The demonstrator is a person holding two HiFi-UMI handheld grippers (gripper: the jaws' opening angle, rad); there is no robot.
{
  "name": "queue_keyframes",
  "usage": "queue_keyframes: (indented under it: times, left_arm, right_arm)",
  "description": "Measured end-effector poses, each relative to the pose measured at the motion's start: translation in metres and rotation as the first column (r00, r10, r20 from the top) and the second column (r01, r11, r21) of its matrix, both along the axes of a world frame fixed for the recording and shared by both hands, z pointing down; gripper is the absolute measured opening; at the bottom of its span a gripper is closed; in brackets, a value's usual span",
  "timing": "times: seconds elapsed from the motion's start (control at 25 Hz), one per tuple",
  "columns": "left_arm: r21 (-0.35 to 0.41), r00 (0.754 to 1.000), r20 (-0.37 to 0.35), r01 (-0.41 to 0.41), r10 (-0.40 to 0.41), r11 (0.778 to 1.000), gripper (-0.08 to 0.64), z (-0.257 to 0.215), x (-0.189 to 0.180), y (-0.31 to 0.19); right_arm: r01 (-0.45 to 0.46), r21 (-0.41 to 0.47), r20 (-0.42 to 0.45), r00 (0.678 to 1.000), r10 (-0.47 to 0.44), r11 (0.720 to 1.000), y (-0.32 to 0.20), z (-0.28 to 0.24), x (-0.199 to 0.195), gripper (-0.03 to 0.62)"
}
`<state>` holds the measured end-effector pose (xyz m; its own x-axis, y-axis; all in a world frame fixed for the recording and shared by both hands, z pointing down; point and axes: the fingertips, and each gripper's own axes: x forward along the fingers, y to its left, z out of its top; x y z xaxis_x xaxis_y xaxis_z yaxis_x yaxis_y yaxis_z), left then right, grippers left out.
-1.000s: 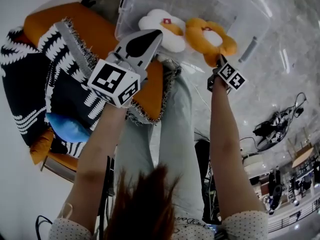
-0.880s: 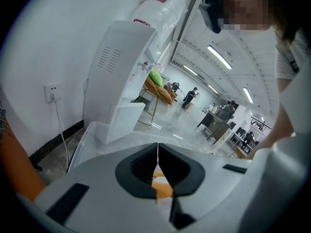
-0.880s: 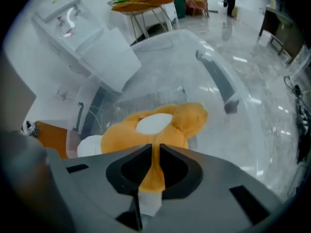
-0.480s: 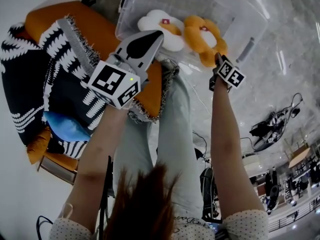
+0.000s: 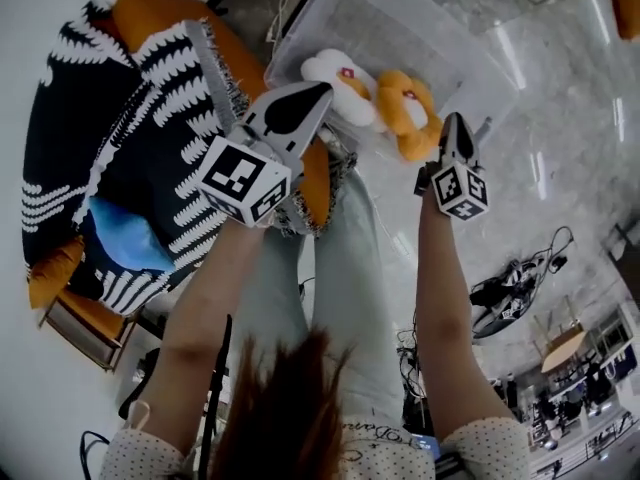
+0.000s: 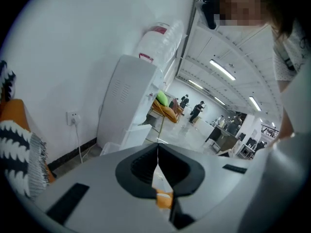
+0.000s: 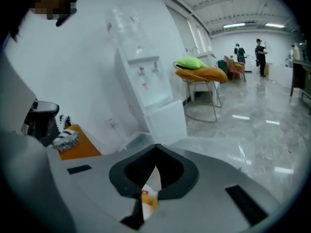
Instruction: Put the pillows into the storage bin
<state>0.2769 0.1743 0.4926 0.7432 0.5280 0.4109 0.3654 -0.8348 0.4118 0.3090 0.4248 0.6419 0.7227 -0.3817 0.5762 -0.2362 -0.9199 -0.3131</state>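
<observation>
**Resting in the Bin: Two Flower Pillows Placed, Both Grippers Empty**

Two plush pillows are seen inside the clear storage bin (image 5: 400, 13). The white flower pillow (image 5: 335, 73) and the orange flower pillow (image 5: 405, 108) lie side by side and touching, pressed against the bin's near wall. The orange one sits toward the near right corner.

The left gripper (image 5: 322, 89) is held above the bin's near edge with its jaws pressed together, and nothing is pinched between them. The right gripper (image 5: 456, 126) is held just outside the bin's near right corner. Its jaws have just been closing and now meet on nothing.

A blue cushion (image 5: 125, 248) is seen on the orange seat (image 5: 150, 13), toward its near edge, partly tucked into a black-and-white fringed throw (image 5: 90, 138). It is judged to be a pillow yet to be moved, though this cannot be confirmed.

The pillows are judged to be light, soft and easily squashed. They are not fragile, and their fabric is unlikely to slip. A stuffed body is expected to bulge out of a narrow pinch, so a petal or a seam edge is the better place to be gripped. The blue cushion would best be taken at its exposed rounded end and drawn clear of the throw, since the fringe could be caught and dragged along.
</observation>
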Motion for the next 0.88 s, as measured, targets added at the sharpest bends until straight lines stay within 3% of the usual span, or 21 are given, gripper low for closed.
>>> queue_keyframes:
  times: [0.16,0.32,0.48,0.68,0.88]
  left_arm:
    - [-0.009,0.993,-0.068,0.091,-0.092,0.996,0.005,-0.067,0.001,-0.027]
    - [0.002,0.979,-0.142,0.145,-0.143,0.989,0.005,-0.144,-0.007,-0.049]
    - [0.034,0.949,-0.244,0.214,-0.2,0.976,0.005,-0.223,-0.016,-0.079]
    - [0.088,0.901,-0.387,0.25,-0.198,0.964,0.005,-0.321,-0.032,-0.104]
    - [0.137,0.836,-0.482,0.368,-0.263,0.92,0.005,-0.39,-0.057,-0.137]
  right_arm:
    - [0.114,0.062,-0.164,0.981,-0.103,0.991,-0.054,-0.124,0.033,0.011]
    - [0.239,0.092,-0.312,0.929,-0.2,0.967,-0.104,-0.246,0.037,0.011]
    - [0.401,0.075,-0.47,0.822,-0.322,0.913,-0.16,-0.356,0.034,0.011]
    - [0.572,0.063,-0.592,0.681,-0.43,0.818,-0.223,-0.469,0.01,0.011]
    - [0.648,0.099,-0.672,0.603,-0.429,0.755,-0.267,-0.551,-0.009,0.011]
